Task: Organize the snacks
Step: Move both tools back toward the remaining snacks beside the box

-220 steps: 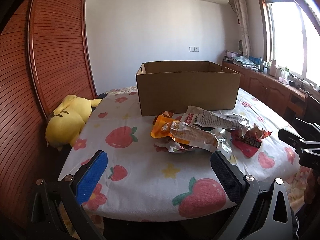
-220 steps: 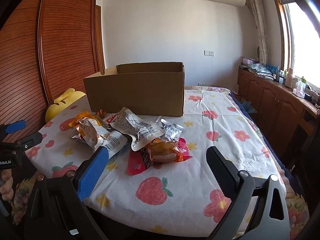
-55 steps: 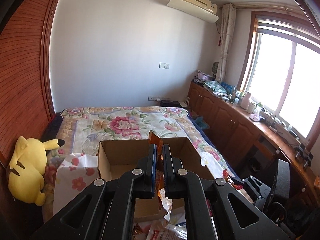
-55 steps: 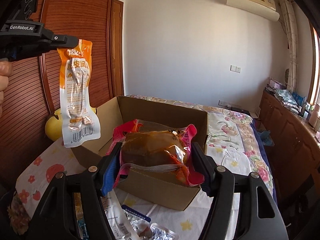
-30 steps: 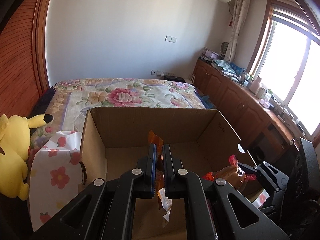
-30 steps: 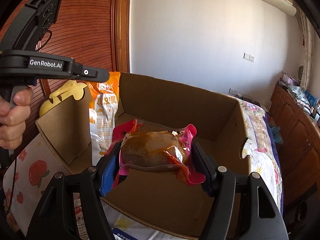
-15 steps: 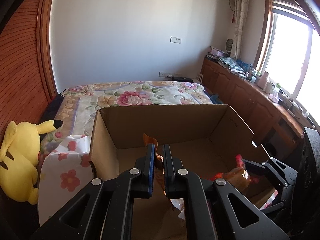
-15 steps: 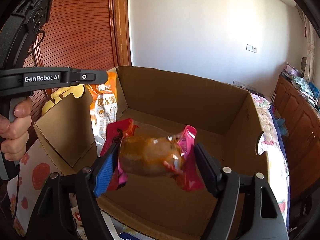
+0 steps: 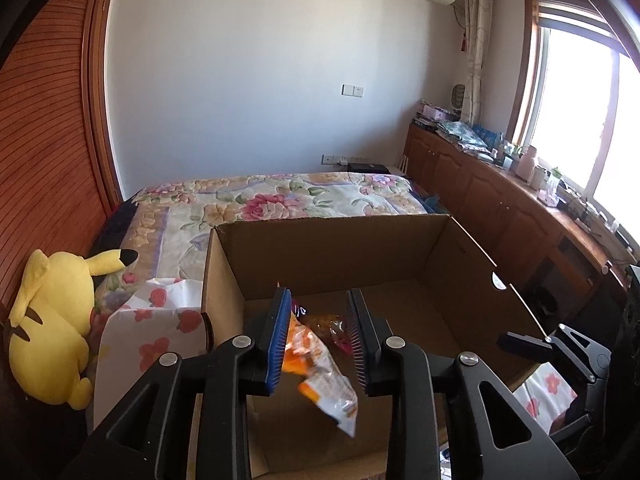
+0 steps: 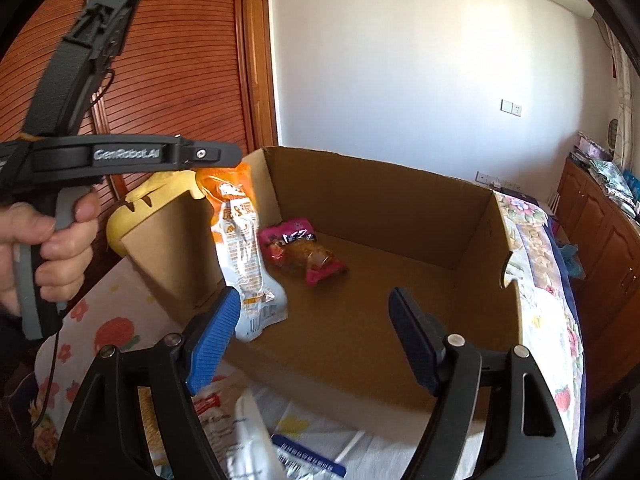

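Snacks are going in! The pink snack pack (image 10: 298, 254) now lies on the floor of the cardboard box (image 10: 476, 240), dropped from the right tool (image 10: 314, 344), whose jaws stand spread and empty above it. The left tool (image 9: 318, 340) is opening too, and the orange packet (image 9: 320, 368), pinched a moment ago, slips free over the box. More packets (image 10: 244, 432) wait on the table, so the sorting goes on.

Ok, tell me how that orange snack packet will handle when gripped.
The orange snack packet hangs long and bent from its top, so probably floppy. Its thin, flat look suggests light. The glossy film may slip from a tool.
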